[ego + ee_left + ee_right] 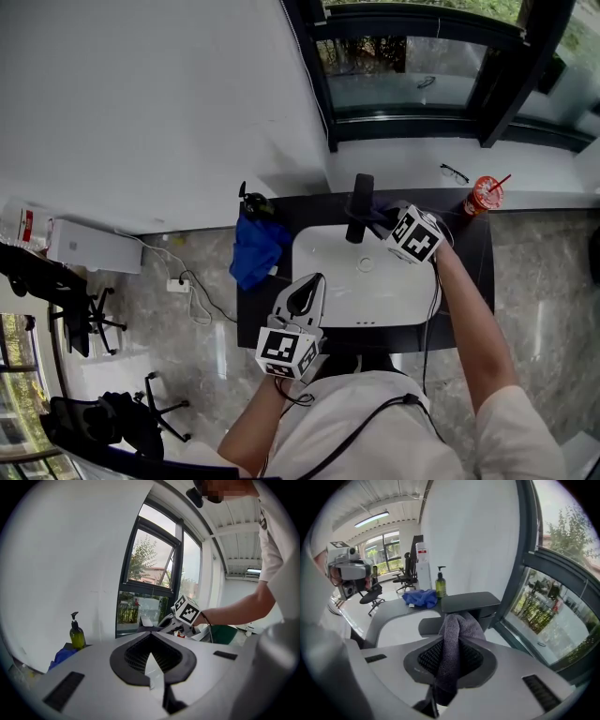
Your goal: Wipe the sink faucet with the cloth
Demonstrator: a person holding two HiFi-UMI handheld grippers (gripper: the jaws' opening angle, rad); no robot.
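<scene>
My right gripper (456,641) had its jaws clenched on the grey cloth (458,625). The cloth's bunched end stuck out ahead, touching or all but touching the dark faucet (471,603) at the back of the white sink (323,258). My left gripper (151,637) hung over the sink's near rim, jaws pressed together on nothing, well apart from the work. To wipe well, I judged I should lay the free fold flat on the spout's top and draw it along the whole length. Then I should wrap round the sides and base, keeping the hard jaws off the finish. The blue rag (255,246) and soap bottle (440,586) needed no touching.
</scene>
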